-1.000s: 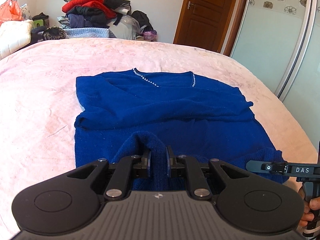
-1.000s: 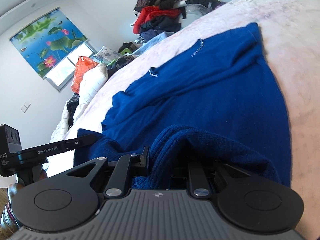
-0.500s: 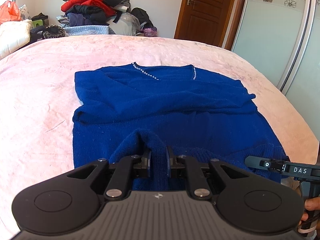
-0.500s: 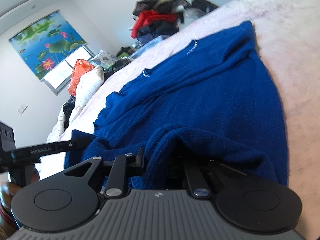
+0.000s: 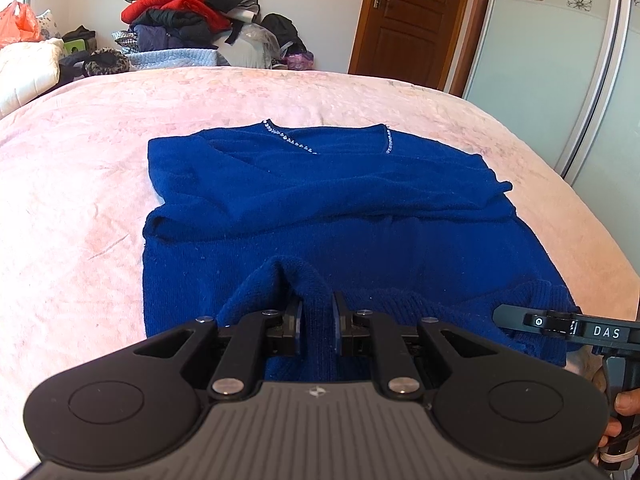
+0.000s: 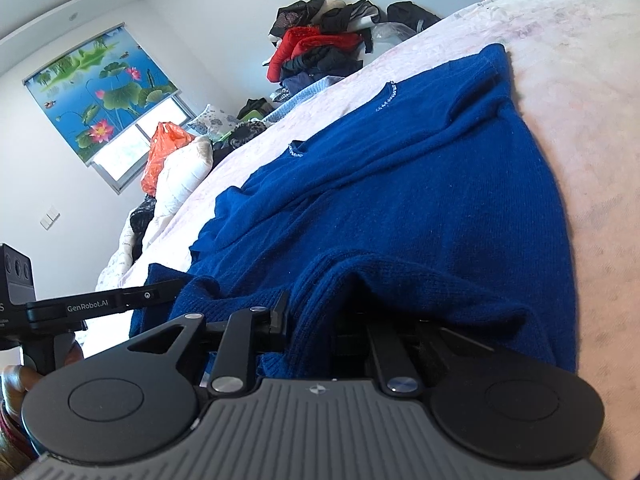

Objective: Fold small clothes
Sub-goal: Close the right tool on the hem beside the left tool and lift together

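A dark blue knit sweater (image 5: 340, 208) lies flat on the pink bed (image 5: 72, 168), its sleeves folded across the chest and its beaded V-neck at the far end. My left gripper (image 5: 316, 316) is shut on a pinch of the sweater's near hem, left of centre. My right gripper (image 6: 316, 316) is shut on the hem at the sweater's (image 6: 420, 184) right side; knit drapes over its right finger and hides it. The right gripper's body (image 5: 560, 324) also shows at the lower right of the left wrist view.
A pile of red and dark clothes (image 5: 188, 12) stands beyond the bed's far edge. A white duvet (image 5: 24, 68) and an orange bag (image 6: 164, 152) lie at the far left. A wooden door (image 5: 412, 20) and a sliding wardrobe (image 5: 560, 60) stand on the right.
Both grippers keep their hold on the hem and have lifted it slightly; the sweater appears a little farther away in both views.
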Action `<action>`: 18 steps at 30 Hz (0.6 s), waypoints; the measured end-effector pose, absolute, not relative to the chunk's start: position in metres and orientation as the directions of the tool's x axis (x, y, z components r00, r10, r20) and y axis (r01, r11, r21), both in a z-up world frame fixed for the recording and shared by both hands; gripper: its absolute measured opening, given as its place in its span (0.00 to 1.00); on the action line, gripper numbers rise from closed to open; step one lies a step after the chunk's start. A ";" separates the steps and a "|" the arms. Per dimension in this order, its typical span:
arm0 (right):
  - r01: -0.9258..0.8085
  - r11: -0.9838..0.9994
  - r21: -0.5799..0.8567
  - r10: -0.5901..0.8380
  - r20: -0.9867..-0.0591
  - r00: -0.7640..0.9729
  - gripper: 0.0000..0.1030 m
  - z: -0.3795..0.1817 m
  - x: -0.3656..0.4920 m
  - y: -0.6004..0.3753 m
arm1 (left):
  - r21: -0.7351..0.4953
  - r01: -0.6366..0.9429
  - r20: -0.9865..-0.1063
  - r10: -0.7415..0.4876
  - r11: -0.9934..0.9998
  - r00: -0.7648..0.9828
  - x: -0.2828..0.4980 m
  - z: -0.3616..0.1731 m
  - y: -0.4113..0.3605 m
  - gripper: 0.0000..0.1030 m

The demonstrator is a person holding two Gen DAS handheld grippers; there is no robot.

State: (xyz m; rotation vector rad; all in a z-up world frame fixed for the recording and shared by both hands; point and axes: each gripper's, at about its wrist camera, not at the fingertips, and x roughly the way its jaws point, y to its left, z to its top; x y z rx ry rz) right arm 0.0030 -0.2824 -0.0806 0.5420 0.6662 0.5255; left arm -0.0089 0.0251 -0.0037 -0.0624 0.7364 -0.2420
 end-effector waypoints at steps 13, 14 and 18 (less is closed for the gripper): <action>-0.250 0.726 0.640 0.622 -0.457 0.636 0.40 -0.064 -0.018 -0.296 | -0.144 0.186 -0.659 -0.235 0.972 0.714 -0.007 -0.005 0.027 0.13; -0.255 0.741 0.622 0.613 -0.470 0.635 0.30 -0.062 -0.020 -0.295 | -0.144 0.186 -0.660 -0.234 0.972 0.714 -0.007 -0.005 0.027 0.13; -0.256 0.757 0.601 0.598 -0.479 0.643 0.17 -0.057 -0.023 -0.290 | -0.144 0.184 -0.658 -0.233 0.972 0.716 -0.008 -0.005 0.027 0.13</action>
